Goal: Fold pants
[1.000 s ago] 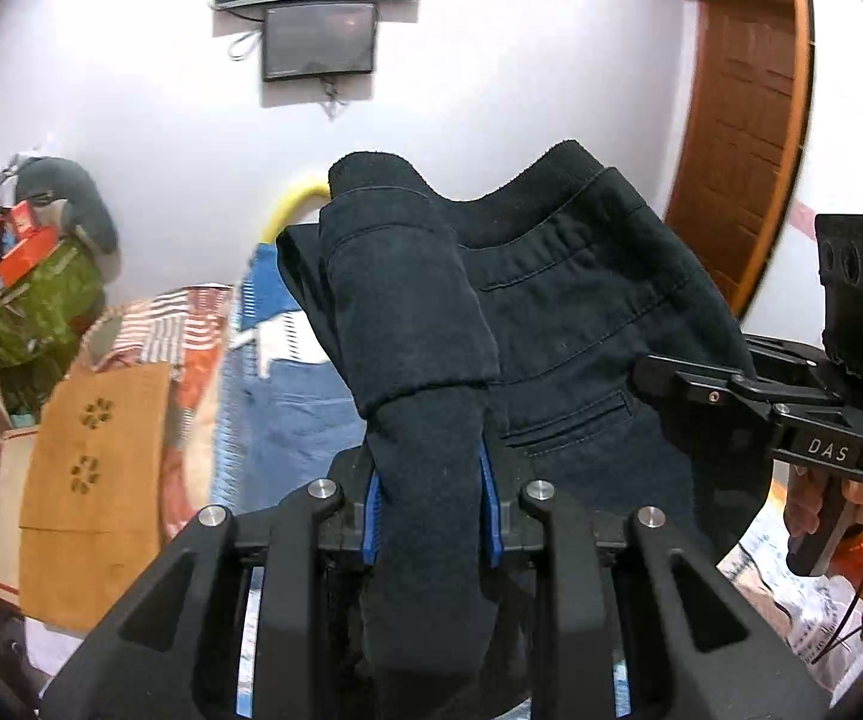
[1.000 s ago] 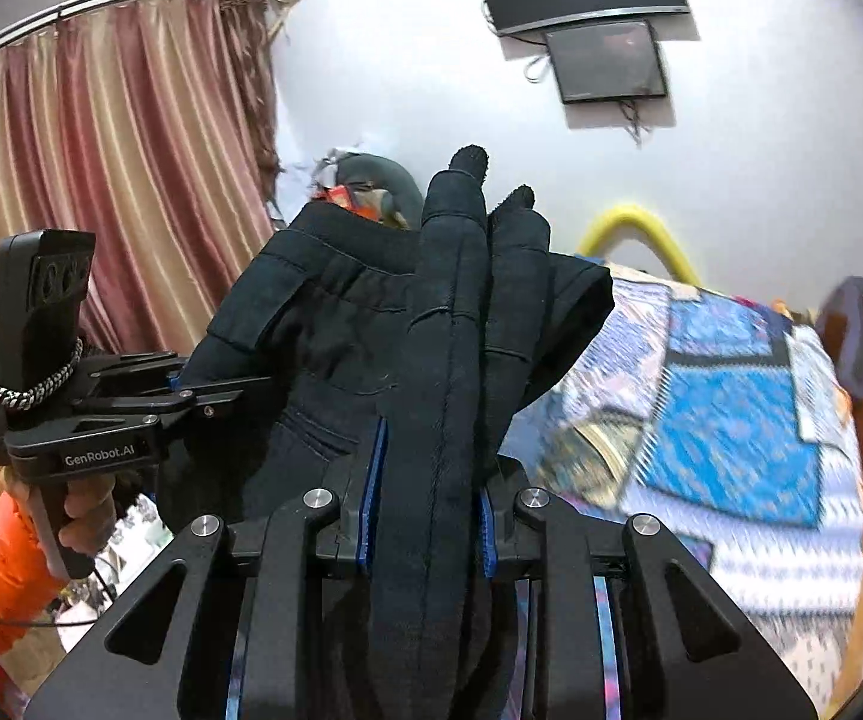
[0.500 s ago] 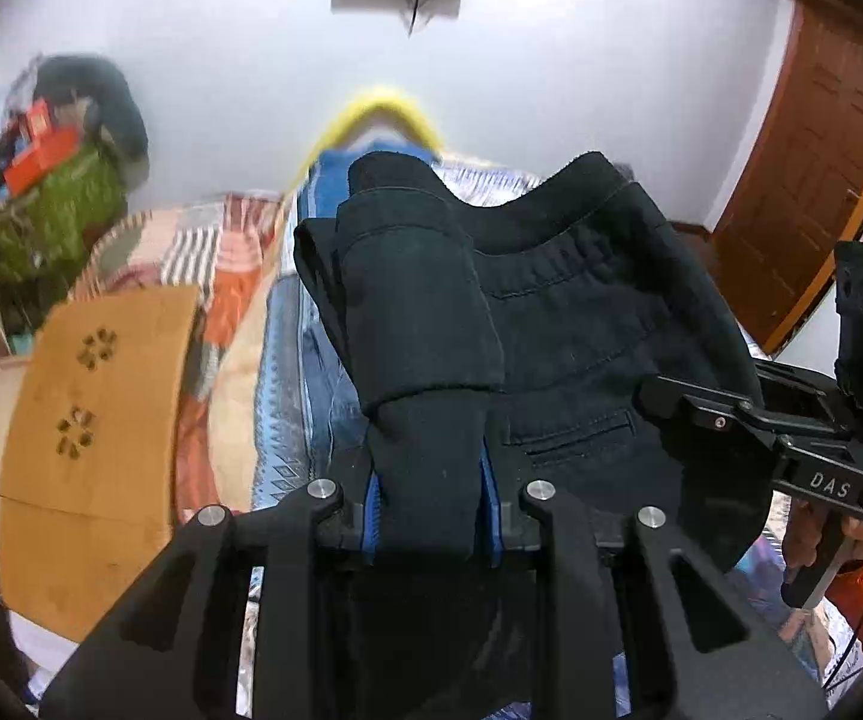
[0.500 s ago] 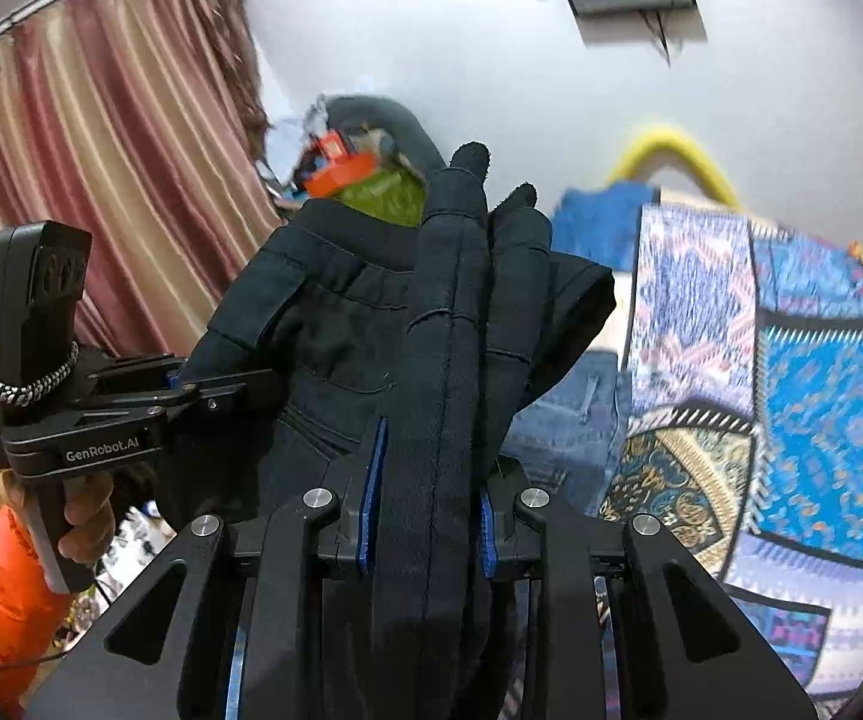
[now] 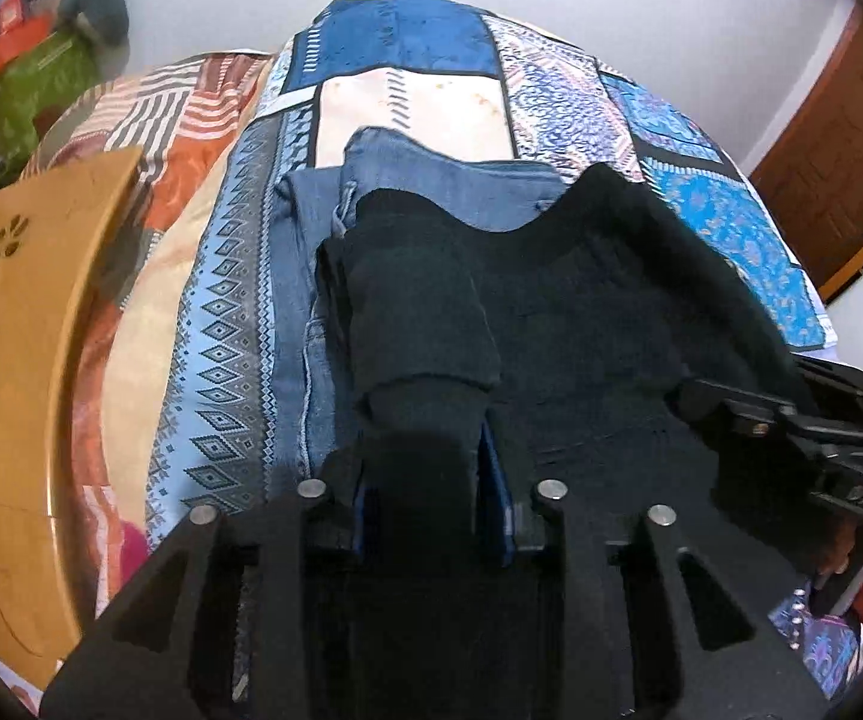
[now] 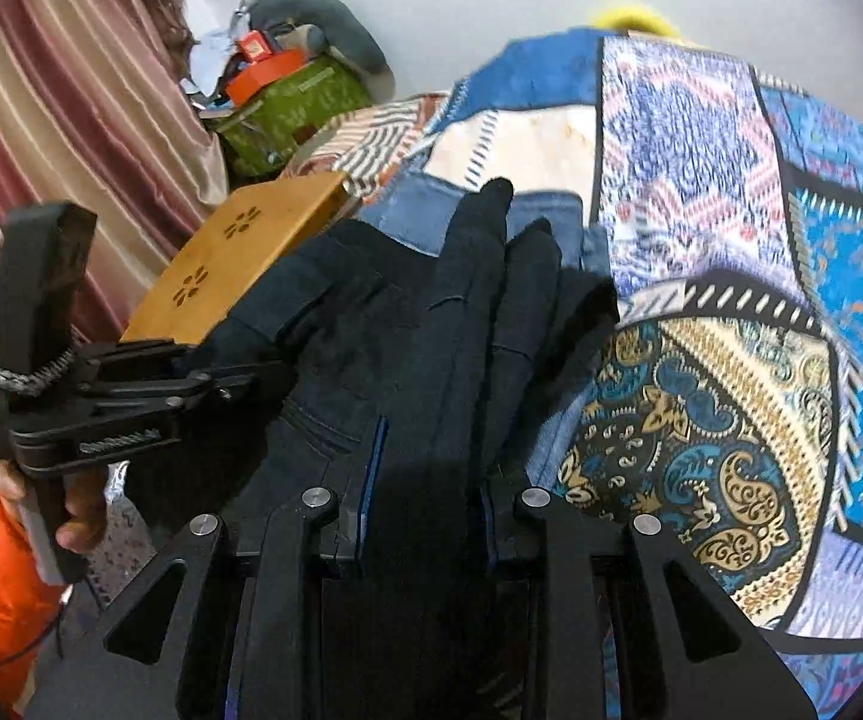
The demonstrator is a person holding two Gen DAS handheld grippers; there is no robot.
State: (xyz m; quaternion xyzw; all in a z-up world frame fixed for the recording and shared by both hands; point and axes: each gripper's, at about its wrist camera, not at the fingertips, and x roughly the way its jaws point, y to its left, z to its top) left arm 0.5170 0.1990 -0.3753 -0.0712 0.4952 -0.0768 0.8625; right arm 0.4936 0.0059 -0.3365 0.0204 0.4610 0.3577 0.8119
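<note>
Black pants (image 5: 581, 324) were held up between the two grippers, above a bed covered by a patchwork quilt (image 5: 557, 96); a thick bunched fold of the dark cloth was clamped in the left gripper (image 5: 425, 480), its jaws pressed against the fabric on both sides, and a second bunch — several stacked edges standing upright — was pinched the same way in the right gripper (image 6: 425, 474). In the left wrist view the waistband was seen sagging in a curve between the two grips, with the right gripper visible at the far right edge, gripped by a hand in an orange sleeve; in the right wrist view the left gripper (image 6: 233, 384) was seen at the left, closed on the cloth. Blue jeans (image 5: 449, 180) were laid flat on the quilt just beyond the black pants; a wooden board (image 5: 17, 360) with flower-shaped cutouts was seen at the left — beside the quilt; a striped curtain (image 6: 65, 90) was seen in the right wrist view.
</note>
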